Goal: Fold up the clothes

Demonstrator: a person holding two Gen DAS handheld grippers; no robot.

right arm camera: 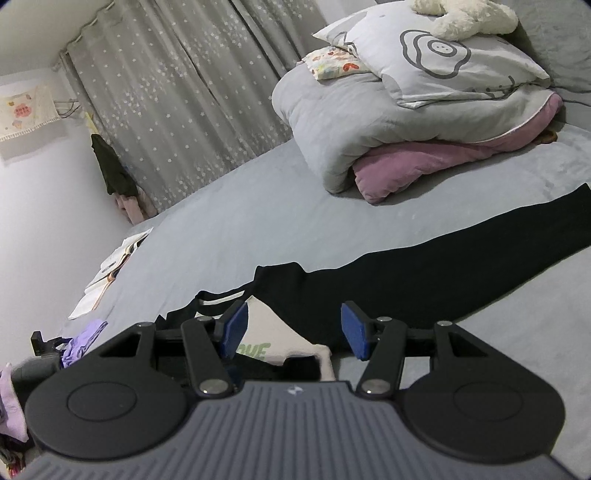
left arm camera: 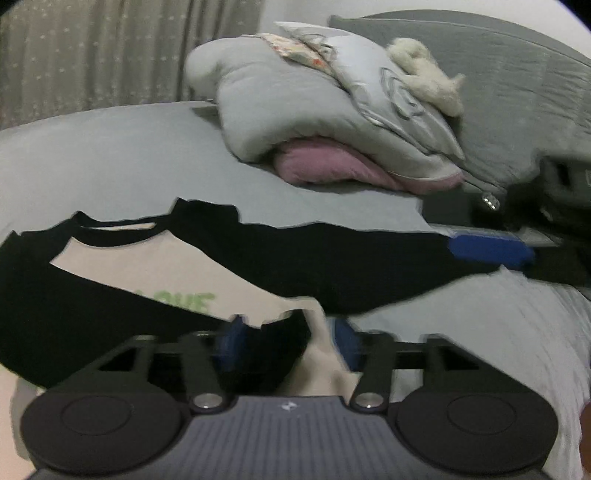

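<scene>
A long-sleeved shirt with a cream body, black sleeves and green lettering lies flat on the grey bed. My left gripper is open low over the shirt's near edge, and black and cream cloth shows between its blue pads. One black sleeve stretches right to a second blue-padded gripper. In the right wrist view my right gripper is open above the shirt near the lettering, holding nothing.
A folded grey and pink duvet with a pillow and a plush toy sits at the head of the bed. Open books lie at the bed's far edge by the curtain. Purple cloth is low left.
</scene>
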